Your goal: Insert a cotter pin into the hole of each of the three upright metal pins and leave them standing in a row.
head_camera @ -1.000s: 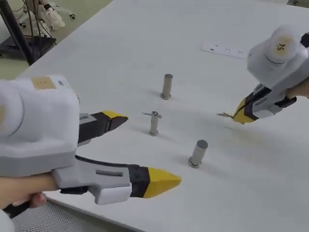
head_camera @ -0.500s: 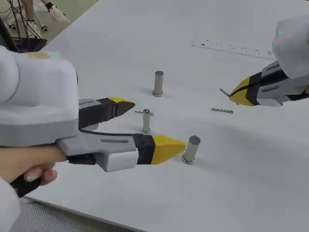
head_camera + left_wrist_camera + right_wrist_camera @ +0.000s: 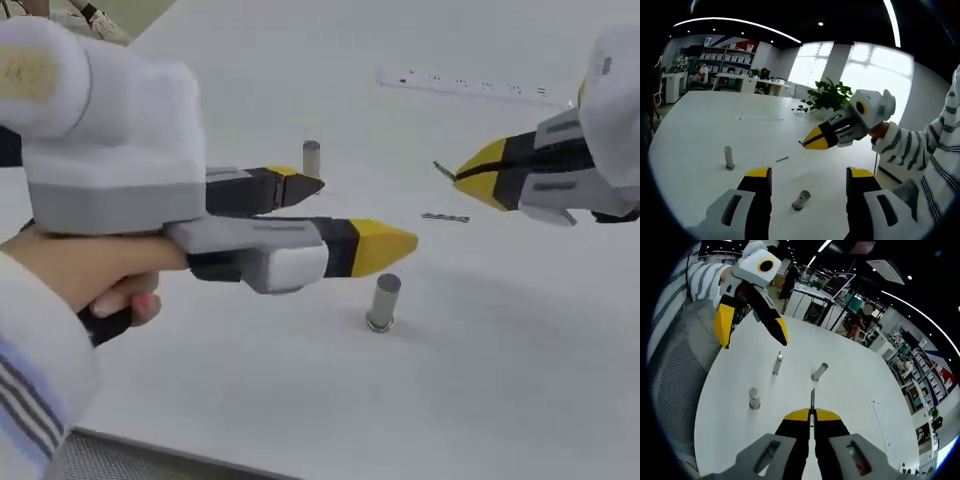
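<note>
The right gripper hangs above the desk with its jaws closed on a cotter pin, whose end sticks out past the yellow tips. A second ago this gripper was down at the desk surface where two cotter pins lay. Since then it has come up with one of them and swung in toward the row. The spare cotter pin lies flat on the desk just below it, untouched.

The left gripper has moved too. It has pushed forward over the row with its jaws wide apart and holding nothing, and in the head view it now covers the middle metal pin. The right gripper view shows that pin upright between the other two. The earlier pictures showed a cotter pin already through its top, though here it is too small to confirm. The far metal pin and the near metal pin both stand upright with bare tops, well apart from each other.

The task therefore looks about a third done: one metal pin is fitted, one cotter pin is in the air for the second, and one waits for the third. The next move probably calls for lining the thin cotter pin up with a small cross hole. The open left gripper seems placed to steady whichever metal pin is chosen. A knock from either gripper could topple one.
</note>
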`<action>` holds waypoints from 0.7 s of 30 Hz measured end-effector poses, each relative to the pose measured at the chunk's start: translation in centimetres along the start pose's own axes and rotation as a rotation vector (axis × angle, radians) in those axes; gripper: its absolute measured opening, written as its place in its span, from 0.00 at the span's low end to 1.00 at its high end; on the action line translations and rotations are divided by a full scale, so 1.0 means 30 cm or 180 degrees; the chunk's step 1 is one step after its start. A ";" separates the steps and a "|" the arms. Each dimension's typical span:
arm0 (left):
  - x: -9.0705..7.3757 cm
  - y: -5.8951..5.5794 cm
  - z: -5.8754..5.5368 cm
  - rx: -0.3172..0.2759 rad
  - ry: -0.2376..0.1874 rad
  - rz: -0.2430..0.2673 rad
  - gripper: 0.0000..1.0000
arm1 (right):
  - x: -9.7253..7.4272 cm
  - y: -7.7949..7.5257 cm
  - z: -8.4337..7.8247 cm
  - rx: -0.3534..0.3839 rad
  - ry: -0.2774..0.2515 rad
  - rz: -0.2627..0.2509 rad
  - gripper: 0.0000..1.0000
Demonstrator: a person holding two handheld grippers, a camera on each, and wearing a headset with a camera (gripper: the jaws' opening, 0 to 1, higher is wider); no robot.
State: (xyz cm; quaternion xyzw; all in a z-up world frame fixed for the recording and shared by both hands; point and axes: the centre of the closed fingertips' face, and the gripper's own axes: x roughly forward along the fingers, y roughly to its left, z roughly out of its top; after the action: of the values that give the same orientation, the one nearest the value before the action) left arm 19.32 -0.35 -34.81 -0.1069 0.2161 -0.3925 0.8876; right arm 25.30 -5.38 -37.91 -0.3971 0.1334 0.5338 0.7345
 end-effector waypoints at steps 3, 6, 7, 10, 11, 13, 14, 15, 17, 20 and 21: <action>0.014 0.011 0.024 -0.0177 -0.0091 -0.0038 0.49 | -0.007 0.014 0.014 -0.0080 -0.0027 -0.0057 0.00; 0.027 0.018 0.035 -0.0295 -0.0114 -0.0066 0.47 | -0.006 0.021 0.015 -0.0148 -0.0050 -0.0083 0.00; 0.030 0.018 0.037 -0.0329 -0.0119 -0.0077 0.46 | -0.007 0.024 0.017 -0.0168 -0.0052 -0.0092 0.00; 0.045 0.027 0.035 -0.0421 -0.0088 -0.0124 0.41 | -0.015 0.045 0.027 -0.0225 -0.0075 -0.0109 0.00; 0.047 0.034 0.032 -0.0428 -0.0068 -0.0133 0.40 | -0.015 0.048 0.030 -0.0232 -0.0083 -0.0110 0.00; 0.055 0.044 0.022 -0.0432 -0.0013 -0.0157 0.38 | -0.018 0.059 0.038 -0.0272 -0.0103 -0.0120 0.00; 0.058 0.044 0.016 -0.0433 0.0017 -0.0166 0.37 | -0.019 0.066 0.040 -0.0297 -0.0098 -0.0112 0.00; 0.062 0.052 0.009 -0.0443 0.0052 -0.0176 0.36 | -0.019 0.071 0.042 -0.0350 -0.0088 -0.0120 0.00; 0.069 0.063 0.000 -0.0476 0.0091 -0.0183 0.34 | -0.018 0.083 0.045 -0.0424 -0.0077 -0.0105 0.00; 0.089 0.035 -0.017 -0.0489 0.0131 -0.0189 0.30 | -0.014 0.093 0.050 -0.0423 -0.0122 -0.0086 0.00; 0.095 0.025 -0.023 -0.0492 0.0145 -0.0196 0.29 | -0.012 0.099 0.049 -0.0432 -0.0122 -0.0068 0.00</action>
State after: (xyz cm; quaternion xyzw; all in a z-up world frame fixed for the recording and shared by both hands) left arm 21.20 -1.97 -36.54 -0.1727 0.2625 -0.4041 0.8591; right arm 22.19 -4.21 -38.03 -0.4371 0.0785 0.5413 0.7140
